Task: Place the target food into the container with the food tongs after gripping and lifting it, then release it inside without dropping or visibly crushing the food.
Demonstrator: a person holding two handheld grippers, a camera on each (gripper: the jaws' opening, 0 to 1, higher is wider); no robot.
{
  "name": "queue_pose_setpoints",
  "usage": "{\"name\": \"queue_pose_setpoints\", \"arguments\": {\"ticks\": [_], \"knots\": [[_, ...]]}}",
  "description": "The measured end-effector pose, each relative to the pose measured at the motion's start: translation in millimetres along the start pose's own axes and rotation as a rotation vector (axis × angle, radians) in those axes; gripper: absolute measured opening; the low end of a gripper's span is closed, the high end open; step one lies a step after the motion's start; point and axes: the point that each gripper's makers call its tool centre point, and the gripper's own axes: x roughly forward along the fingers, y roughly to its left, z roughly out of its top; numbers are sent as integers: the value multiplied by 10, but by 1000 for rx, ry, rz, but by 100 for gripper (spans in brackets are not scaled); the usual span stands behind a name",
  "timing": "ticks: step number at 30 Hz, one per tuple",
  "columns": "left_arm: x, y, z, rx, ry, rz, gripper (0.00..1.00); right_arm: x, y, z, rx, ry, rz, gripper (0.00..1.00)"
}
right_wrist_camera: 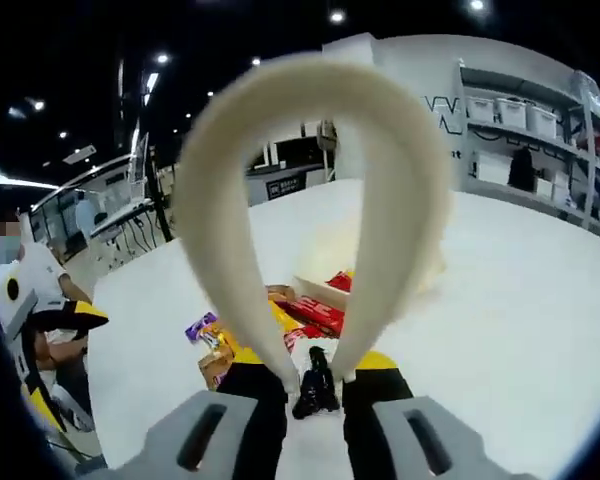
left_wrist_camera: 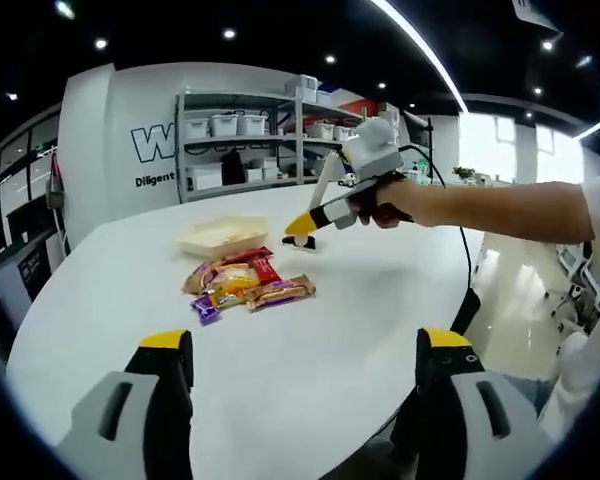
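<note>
Clamping, right gripper: the right gripper (right_wrist_camera: 313,385) has its yellow-tipped jaws squeezed onto the two arms of the cream-coloured looped plastic food tongs (right_wrist_camera: 315,190), whose bend arches up toward the camera in the right gripper view.
Tong tips: dark, pressed together between the jaws, pointing down at the table.
Right gripper from across: in the left gripper view the same right gripper (left_wrist_camera: 305,228) hangs over the table, a bare hand (left_wrist_camera: 380,205) wrapped round its handle, tongs tips low near the tray.
Left gripper: the left gripper (left_wrist_camera: 305,360) has its jaws spread wide with nothing between them, held back at the near edge of the round white table (left_wrist_camera: 110,290).
Target food: a loose heap of wrapped snack bars in red, orange, brown and purple foil (left_wrist_camera: 242,285) lies flat on the table, just below the tongs in the right gripper view (right_wrist_camera: 280,325).
Container: a shallow cream-coloured tray (left_wrist_camera: 220,238) sits right behind the heap, touching or nearly so; I cannot tell which.
Backdrop: grey metal shelving with white bins (left_wrist_camera: 250,140) against the far wall.
</note>
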Motion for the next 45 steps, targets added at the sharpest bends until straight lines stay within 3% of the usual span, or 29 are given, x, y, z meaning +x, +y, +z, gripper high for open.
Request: {"name": "queue_pose_setpoints", "arguments": {"ticks": [7,17,24,31,45], "knots": [[19,9,24,0,-5,0,90,11,-22,254,-6,-34,-3,13],[89,105,-27,-17,5,-1,91,342,-79,457,18,-61,1,14],[122,300,-56,-19,19,25,91,619,-229,514,13,-51,-19,14],[97,378,95,-12,-12,40,91,955,-323,553,-16,-19,-34,14],[103,517,120,6,-11,55,91,1259,-389,508,-27,3,-19,15]]}}
